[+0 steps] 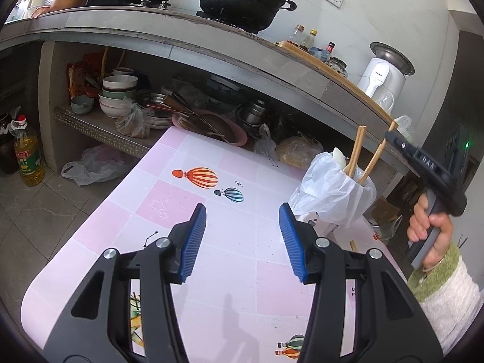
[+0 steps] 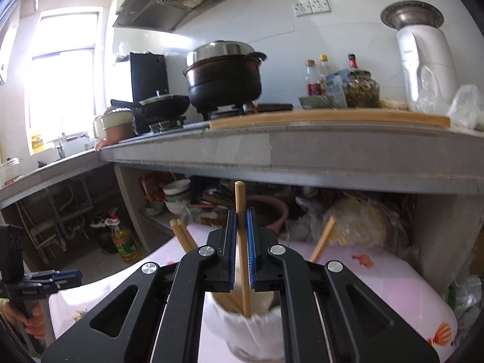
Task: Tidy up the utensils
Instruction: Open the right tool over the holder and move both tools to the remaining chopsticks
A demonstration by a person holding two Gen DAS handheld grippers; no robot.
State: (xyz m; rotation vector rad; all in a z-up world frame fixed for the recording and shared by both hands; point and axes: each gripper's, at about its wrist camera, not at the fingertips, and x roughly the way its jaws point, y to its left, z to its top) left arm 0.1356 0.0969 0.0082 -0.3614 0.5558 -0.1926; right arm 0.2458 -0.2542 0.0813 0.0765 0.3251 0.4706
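Right wrist view: a chopstick point(image 2: 242, 242) pinched upright over the bag-lined holder point(image 2: 251, 326).

The right gripper point(image 2: 241, 254) is clamped shut on it, the tip already inside the holder at 6 o'clock, likely so it drops in beside the other chopsticks point(image 2: 183, 237). At 8 o'clock the left gripper point(image 1: 242, 239) hangs half open and empty above the pink table point(image 1: 169, 199), probably waiting its turn.

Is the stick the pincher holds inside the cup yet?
Partly in: the chopstick tip dips into the bag-lined cup.
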